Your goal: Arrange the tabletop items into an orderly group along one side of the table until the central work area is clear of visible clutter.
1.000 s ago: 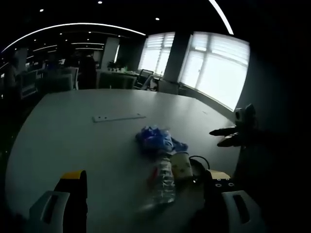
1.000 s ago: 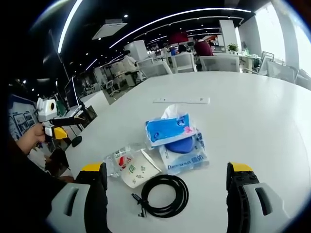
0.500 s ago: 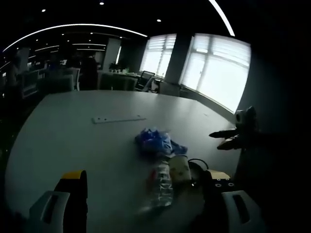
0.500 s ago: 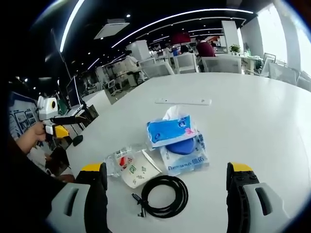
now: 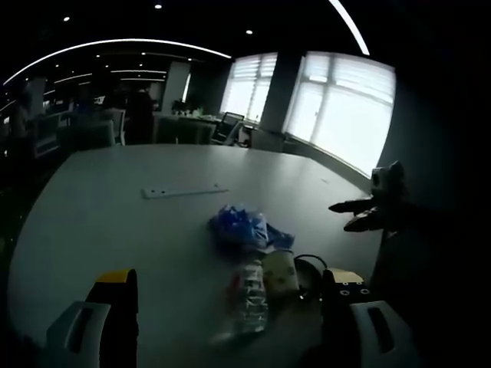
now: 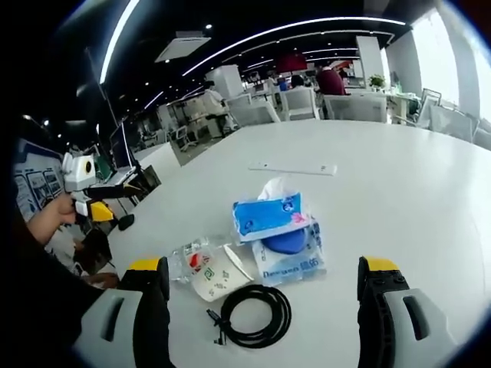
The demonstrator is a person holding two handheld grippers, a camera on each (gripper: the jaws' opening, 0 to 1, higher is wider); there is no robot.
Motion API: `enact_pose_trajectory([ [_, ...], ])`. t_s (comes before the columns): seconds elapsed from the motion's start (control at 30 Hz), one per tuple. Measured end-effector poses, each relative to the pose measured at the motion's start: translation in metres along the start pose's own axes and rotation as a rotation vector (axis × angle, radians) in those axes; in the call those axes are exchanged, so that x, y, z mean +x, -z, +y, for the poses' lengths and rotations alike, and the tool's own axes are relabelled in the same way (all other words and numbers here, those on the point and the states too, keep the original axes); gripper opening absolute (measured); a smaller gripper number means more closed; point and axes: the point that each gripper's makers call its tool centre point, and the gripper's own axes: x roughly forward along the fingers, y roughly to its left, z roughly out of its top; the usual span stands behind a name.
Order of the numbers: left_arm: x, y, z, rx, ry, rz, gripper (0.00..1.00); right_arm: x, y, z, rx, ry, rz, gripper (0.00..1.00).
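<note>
Clutter, white table (image 6: 399, 199), one cluster ahead of the right gripper (image 6: 261, 310), between its spread, empty jaws:
- coiled black cable (image 6: 253, 313), nearest the fingertips;
- paper cup (image 6: 219, 274) lying beside a crumpled clear bottle (image 6: 188, 261), toward the left finger;
- blue tissue pack (image 6: 268, 215) atop a blue-and-white pouch (image 6: 295, 257), just beyond;
- flat white strip (image 6: 295, 168), well apart, farthest out.

Left gripper (image 5: 222, 322): jaws spread, empty, hovering short of the cluster.

Step, as judged: approach; nothing grasped. Next move calls for lowering onto one item, closing, and carrying it sideward.
</note>
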Motion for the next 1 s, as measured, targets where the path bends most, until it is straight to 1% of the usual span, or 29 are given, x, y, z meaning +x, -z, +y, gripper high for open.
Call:
enact_pose_trajectory([
  [0.27, 0.008, -0.002, -0.011, 0.004, 0.002, -0.001, 0.99, 0.003, -0.005, -0.002, -0.026, -0.015, 0.010, 0.99],
  [0.33, 0.010, -0.002, -0.012, 0.000, -0.016, 0.005, 0.98, 0.008, -0.009, -0.003, -0.041, -0.024, 0.004, 0.97],
  [0.4, 0.011, -0.002, -0.012, 0.000, -0.023, 0.005, 0.98, 0.008, -0.010, -0.003, -0.042, -0.025, 0.003, 0.95],
  [0.47, 0.011, -0.003, -0.012, 0.000, -0.030, 0.005, 0.96, 0.009, -0.010, -0.004, -0.042, -0.025, 0.003, 0.94],
  [0.5, 0.015, 0.001, -0.015, -0.012, -0.043, 0.017, 0.95, 0.015, -0.010, -0.006, -0.059, -0.027, 0.007, 0.93],
  [0.63, 0.019, 0.001, -0.015, -0.040, -0.057, 0.012, 0.93, 0.021, -0.009, -0.007, -0.068, -0.040, 0.019, 0.92],
  [0.8, 0.024, -0.002, -0.016, -0.054, -0.071, 0.004, 0.92, 0.026, -0.010, -0.010, -0.080, -0.051, 0.024, 0.90],
  [0.93, 0.027, -0.004, -0.011, -0.065, -0.120, -0.004, 0.90, 0.032, -0.014, -0.012, -0.092, -0.059, 0.033, 0.89],
  [1.0, 0.030, -0.006, -0.010, -0.075, -0.134, -0.014, 0.90, 0.036, -0.017, -0.014, -0.106, -0.061, 0.034, 0.88],
])
